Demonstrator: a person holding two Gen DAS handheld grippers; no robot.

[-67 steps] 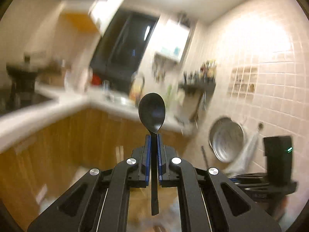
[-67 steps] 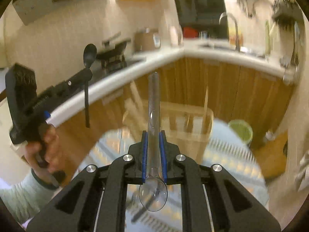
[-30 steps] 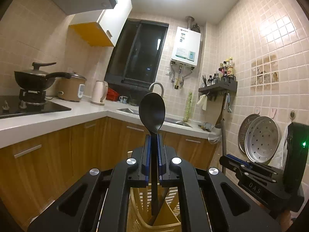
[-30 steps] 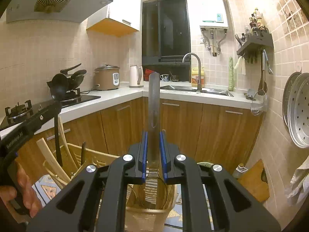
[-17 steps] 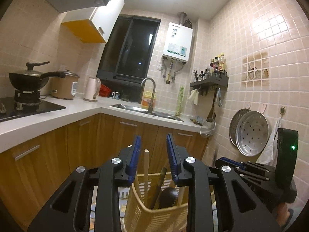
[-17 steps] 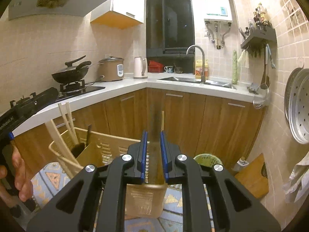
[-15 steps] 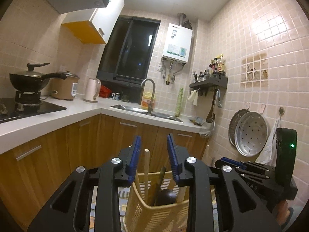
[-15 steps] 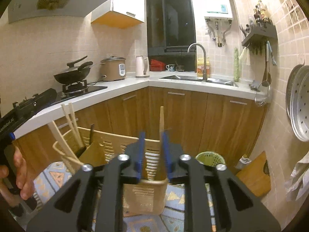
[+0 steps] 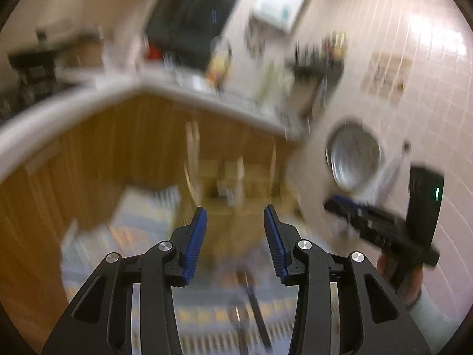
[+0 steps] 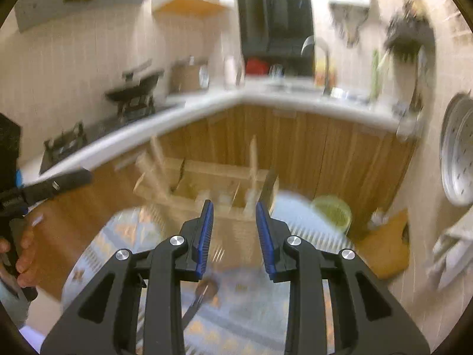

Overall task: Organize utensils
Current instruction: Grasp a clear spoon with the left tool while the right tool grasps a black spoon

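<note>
Left gripper (image 9: 235, 216): black plastic frame, ribbed blue pads (image 9: 197, 230) lining both fingers, four round silver screws across the linkage, slotted cutouts in the arms. Right gripper (image 10: 232, 210): same build, black with blue pads (image 10: 207, 224) and silver screws. In the left wrist view its black body carries a small green light. Light-coloured sleeve cuff (image 9: 421, 310) at the right wrist; pale sleeve (image 10: 9, 304) on the left.

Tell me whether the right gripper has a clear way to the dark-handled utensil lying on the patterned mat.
Probably yes: the right gripper is open and empty, and the dark-handled utensil lies uncovered on the patterned mat just below it.
</note>
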